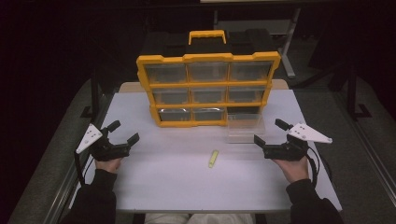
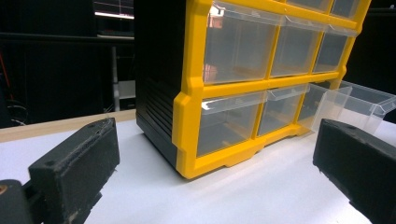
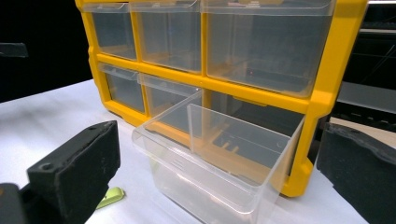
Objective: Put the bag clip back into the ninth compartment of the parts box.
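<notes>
A yellow and black drawer cabinet [image 1: 208, 88] with clear drawers stands upright at the back of the white table [image 1: 177, 182]. Its bottom right slot is vacant. A clear plastic drawer [image 1: 245, 127] sits on the table in front of that slot, also in the right gripper view [image 3: 219, 163] and the left gripper view [image 2: 359, 100]. A small yellow-green piece [image 1: 213, 158] lies mid-table; its tip [image 3: 111, 197] peeks beside a jaw. My left gripper [image 1: 126, 132] rests open at the left, my right gripper [image 1: 268, 131] open at the right beside the drawer. Nothing is between either pair of jaws.
The cabinet [image 2: 224, 93] carries a yellow handle [image 1: 207, 36] on top. Dark floor and table legs surround the table. Bare tabletop stretches between the two hands and the front edge.
</notes>
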Demonstrator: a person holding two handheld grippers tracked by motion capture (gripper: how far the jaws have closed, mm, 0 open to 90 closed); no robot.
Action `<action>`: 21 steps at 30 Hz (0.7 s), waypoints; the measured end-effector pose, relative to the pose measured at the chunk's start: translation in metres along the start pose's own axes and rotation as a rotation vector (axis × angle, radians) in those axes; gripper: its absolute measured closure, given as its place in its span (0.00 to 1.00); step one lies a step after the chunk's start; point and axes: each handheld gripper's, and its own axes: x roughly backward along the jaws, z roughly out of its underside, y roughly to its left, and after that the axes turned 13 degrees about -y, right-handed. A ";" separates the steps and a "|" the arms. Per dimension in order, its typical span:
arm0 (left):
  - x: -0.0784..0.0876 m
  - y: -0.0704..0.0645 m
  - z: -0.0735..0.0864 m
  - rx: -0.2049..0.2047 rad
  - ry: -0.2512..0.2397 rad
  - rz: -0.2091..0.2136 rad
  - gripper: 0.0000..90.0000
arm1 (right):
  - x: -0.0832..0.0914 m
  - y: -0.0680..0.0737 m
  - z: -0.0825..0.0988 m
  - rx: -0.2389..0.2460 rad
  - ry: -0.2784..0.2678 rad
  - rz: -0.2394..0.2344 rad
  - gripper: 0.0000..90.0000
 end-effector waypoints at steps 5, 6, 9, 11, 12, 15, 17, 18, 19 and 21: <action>0.001 -0.001 0.000 -0.003 0.001 0.000 0.00 | -0.002 0.001 0.001 -0.028 0.015 -0.011 0.00; 0.001 -0.001 -0.001 -0.003 0.000 0.001 0.00 | -0.003 0.002 0.000 -0.032 0.022 -0.016 0.00; 0.001 -0.001 -0.001 -0.004 0.001 -0.002 0.00 | -0.006 0.003 -0.001 -0.014 0.034 -0.028 0.00; 0.001 -0.001 0.000 -0.004 0.002 -0.004 0.00 | -0.007 0.005 -0.002 -0.020 0.040 -0.036 0.00; 0.001 -0.002 0.000 -0.003 0.002 -0.006 0.00 | -0.008 0.005 -0.002 -0.017 0.045 -0.039 0.00; 0.002 -0.002 0.000 -0.005 -0.001 -0.005 0.00 | -0.012 0.008 -0.002 -0.002 0.064 -0.049 0.00; 0.002 -0.002 -0.001 -0.003 -0.004 -0.007 0.00 | -0.014 0.010 -0.002 0.007 0.079 -0.056 0.00; 0.002 -0.002 -0.001 -0.003 -0.004 -0.007 0.00 | -0.015 0.010 -0.002 0.008 0.086 -0.065 0.00; 0.002 -0.002 -0.001 -0.003 -0.006 -0.008 0.00 | -0.017 0.011 -0.002 0.009 0.093 -0.072 0.00; 0.003 -0.001 -0.001 0.000 -0.008 -0.012 0.00 | -0.018 0.012 -0.003 0.012 0.098 -0.077 0.00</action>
